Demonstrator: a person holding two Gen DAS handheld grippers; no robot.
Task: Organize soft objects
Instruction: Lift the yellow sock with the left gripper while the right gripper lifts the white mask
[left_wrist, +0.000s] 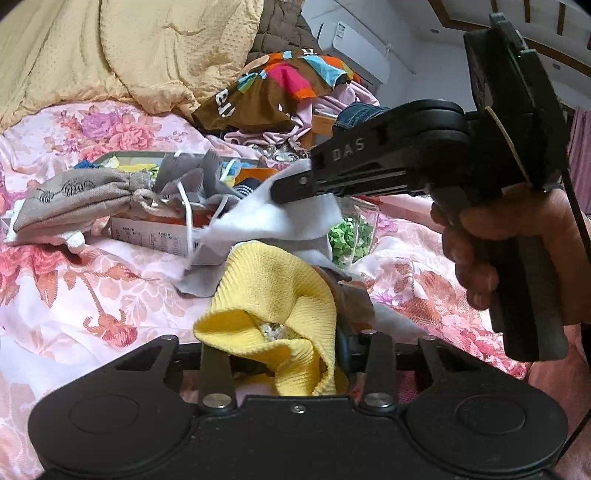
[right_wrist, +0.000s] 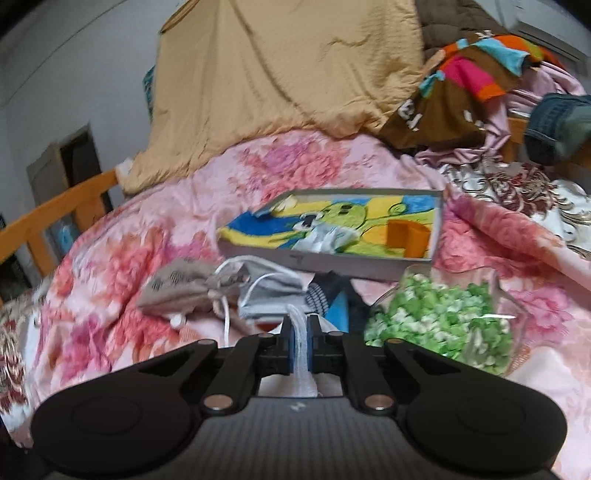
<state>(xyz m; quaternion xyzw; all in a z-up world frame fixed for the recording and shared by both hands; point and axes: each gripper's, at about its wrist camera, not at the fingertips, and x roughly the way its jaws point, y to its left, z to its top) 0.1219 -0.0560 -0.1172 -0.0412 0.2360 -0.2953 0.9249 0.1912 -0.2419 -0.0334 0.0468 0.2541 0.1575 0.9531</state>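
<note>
Hiding the left tool's fingertips, a yellow knit cloth bunches between its jaws; whether the pads press it cannot be told. Beyond it, the right tool is clamped narrow on a white cloth, whose lower edge drapes behind the yellow one. A hand grips the right tool's handle, cut off at the frame edge. Ahead of both tools lie a beige pouch, a grey mask and a shallow box with a cartoon lining. Everything rests on a bed with pink floral cover; a tan quilt is heaped behind. The right view is blurred.
</note>
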